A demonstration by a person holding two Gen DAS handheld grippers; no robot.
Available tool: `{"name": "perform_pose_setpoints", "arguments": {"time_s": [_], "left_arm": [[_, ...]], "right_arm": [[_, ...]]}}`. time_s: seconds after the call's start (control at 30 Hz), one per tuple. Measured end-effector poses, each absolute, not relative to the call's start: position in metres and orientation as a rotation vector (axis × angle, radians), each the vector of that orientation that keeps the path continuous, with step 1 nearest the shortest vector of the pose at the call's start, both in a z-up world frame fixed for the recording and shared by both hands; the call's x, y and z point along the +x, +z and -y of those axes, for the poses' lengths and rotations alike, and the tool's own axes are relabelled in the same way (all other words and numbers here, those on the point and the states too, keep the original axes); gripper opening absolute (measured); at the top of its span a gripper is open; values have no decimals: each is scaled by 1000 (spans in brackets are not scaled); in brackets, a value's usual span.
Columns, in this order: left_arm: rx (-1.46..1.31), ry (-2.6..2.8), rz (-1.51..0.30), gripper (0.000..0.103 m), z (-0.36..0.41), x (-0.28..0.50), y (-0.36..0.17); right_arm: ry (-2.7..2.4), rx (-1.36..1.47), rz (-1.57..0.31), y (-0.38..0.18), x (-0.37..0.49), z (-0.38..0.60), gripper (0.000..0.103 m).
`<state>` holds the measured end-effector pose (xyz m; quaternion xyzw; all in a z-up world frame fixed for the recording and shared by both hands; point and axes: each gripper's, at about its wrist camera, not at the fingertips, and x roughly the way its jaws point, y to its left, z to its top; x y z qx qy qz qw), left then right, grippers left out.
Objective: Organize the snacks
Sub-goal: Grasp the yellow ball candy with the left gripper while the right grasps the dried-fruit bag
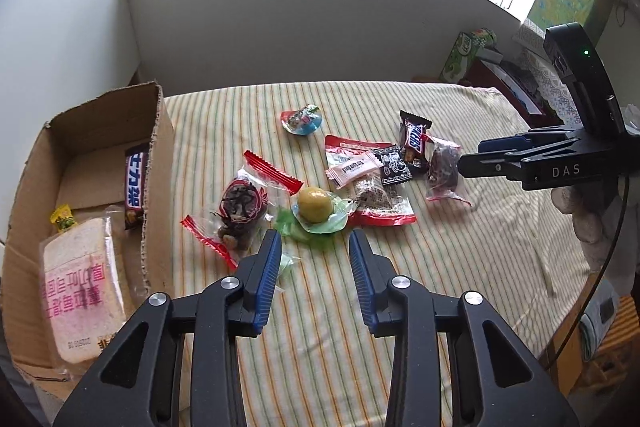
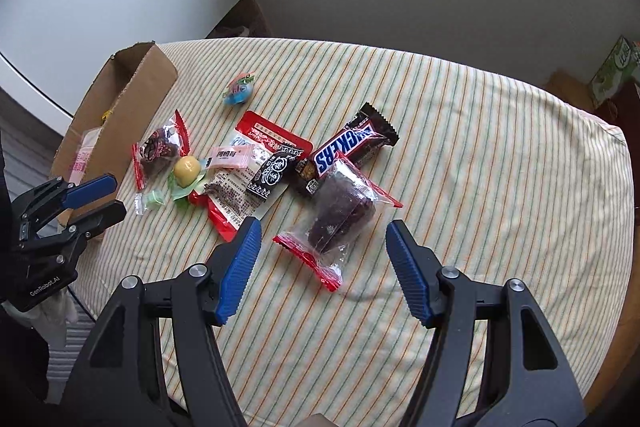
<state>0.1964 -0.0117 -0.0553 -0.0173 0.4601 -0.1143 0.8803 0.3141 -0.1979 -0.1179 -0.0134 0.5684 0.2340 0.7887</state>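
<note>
Loose snacks lie on a striped tablecloth (image 1: 360, 307). My left gripper (image 1: 315, 241) is open and holds nothing, with its tips just short of a yellow ball sweet (image 1: 315, 203) on a green wrapper. A small green candy (image 1: 286, 263) lies by its left finger. My right gripper (image 2: 323, 225) is open over the near end of a dark cake packet (image 2: 340, 215) without touching it. Behind that packet lies a Snickers bar (image 2: 348, 147). A cardboard box (image 1: 156, 155) at the left holds a bread packet (image 1: 80, 279) and a chocolate bar (image 1: 134, 183).
A red packet (image 1: 372, 195), pink sachet (image 1: 354, 169), black sachet (image 1: 394, 163), a bag of dark sweets (image 1: 244, 211) and a jelly cup (image 1: 302, 121) lie mid-table. A green carton (image 1: 460, 55) stands beyond the far right corner. The wall is close behind the table.
</note>
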Motion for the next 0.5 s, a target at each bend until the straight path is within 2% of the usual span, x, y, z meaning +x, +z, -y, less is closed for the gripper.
{"name": "perform_pose_setpoints", "arguments": {"time_s": [0.5], "left_arm": [[-132,-188,-1047,33,20,241,-90]], "right_arm": [[487,-53,-1275,-150,339,183,67]]}}
